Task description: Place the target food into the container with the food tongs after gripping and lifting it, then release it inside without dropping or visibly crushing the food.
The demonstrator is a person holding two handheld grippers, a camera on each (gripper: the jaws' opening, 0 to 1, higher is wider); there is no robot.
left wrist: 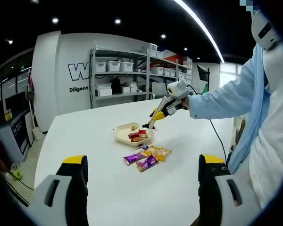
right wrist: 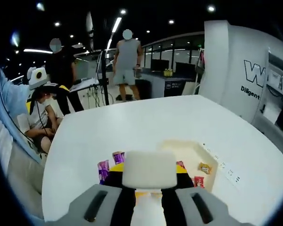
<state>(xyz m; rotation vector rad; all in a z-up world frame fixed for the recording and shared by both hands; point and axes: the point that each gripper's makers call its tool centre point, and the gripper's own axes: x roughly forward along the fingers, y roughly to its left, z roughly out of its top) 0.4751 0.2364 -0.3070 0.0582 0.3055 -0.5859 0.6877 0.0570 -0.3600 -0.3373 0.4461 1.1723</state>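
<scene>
Right gripper [left wrist: 177, 96] holding yellow-tipped food tongs [left wrist: 155, 117] over cream square tray [left wrist: 124, 135].
Tong tips' spread: cannot tell. Below them, red-wrapped snacks [left wrist: 137, 136] lying in tray; two purple packets [left wrist: 141, 160] and one yellow packet [left wrist: 160, 152] lying beside it.

The left gripper view faces across the white table [left wrist: 99, 136] from well back toward shelving [left wrist: 127, 77], while the right gripper view looks down from near above; both share the cream container [left wrist: 125, 134] and snack packets [left wrist: 146, 157].
</scene>
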